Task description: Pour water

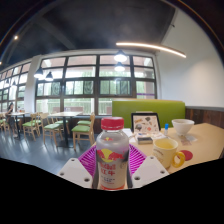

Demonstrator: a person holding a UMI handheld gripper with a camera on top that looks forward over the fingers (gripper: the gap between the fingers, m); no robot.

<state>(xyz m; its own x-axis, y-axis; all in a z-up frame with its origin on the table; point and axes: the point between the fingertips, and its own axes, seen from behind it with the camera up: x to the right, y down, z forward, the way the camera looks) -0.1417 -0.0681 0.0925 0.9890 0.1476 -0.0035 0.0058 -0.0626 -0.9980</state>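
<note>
A clear plastic bottle [112, 158] with a red cap and a red-and-white label stands upright between my fingers. My gripper [112, 165] is shut on the bottle, with the magenta pads [88, 160] pressing its sides. The bottle is raised above the light table [205, 150]. Just beyond and to the right of the bottle a yellow cup [167, 153] with a handle sits on the table. A white cup [183, 127] stands farther back on the right.
A tablet or framed picture [145, 122] stands upright behind the yellow cup. A green bench back [150, 107] runs behind the table. To the left are café tables and green chairs [55, 125] before large windows [90, 85].
</note>
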